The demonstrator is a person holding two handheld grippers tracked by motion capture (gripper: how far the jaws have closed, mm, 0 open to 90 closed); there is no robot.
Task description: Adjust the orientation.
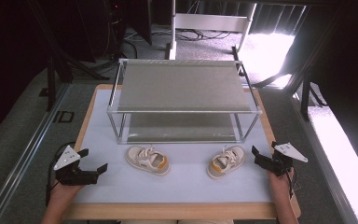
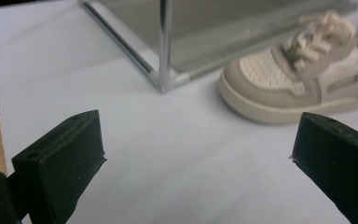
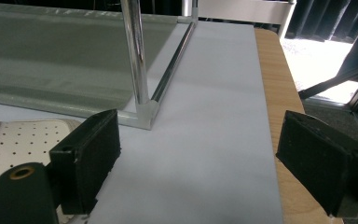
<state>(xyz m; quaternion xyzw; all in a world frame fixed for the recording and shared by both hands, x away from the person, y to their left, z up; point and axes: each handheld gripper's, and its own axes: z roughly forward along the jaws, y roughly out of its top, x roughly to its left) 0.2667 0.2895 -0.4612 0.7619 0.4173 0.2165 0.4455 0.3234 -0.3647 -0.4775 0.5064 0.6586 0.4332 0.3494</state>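
Two small beige-and-grey sneakers lie on the white table mat in front of a two-tier metal shoe rack (image 1: 182,109). The left shoe (image 1: 148,160) has an orange heel patch; the right shoe (image 1: 226,162) points toward the rack. My left gripper (image 1: 93,160) rests at the mat's left edge, open and empty, with the left shoe (image 2: 303,77) ahead to its right. My right gripper (image 1: 263,153) sits at the mat's right edge, open and empty, just right of the right shoe (image 3: 23,144), whose perforated toe shows behind its left jaw.
The rack's lower front corner post (image 2: 165,46) stands close ahead of the left gripper, and another corner post (image 3: 137,60) ahead of the right gripper. Wooden table edge (image 3: 284,107) runs along the right. Bare mat (image 1: 186,182) lies between the shoes and the front edge.
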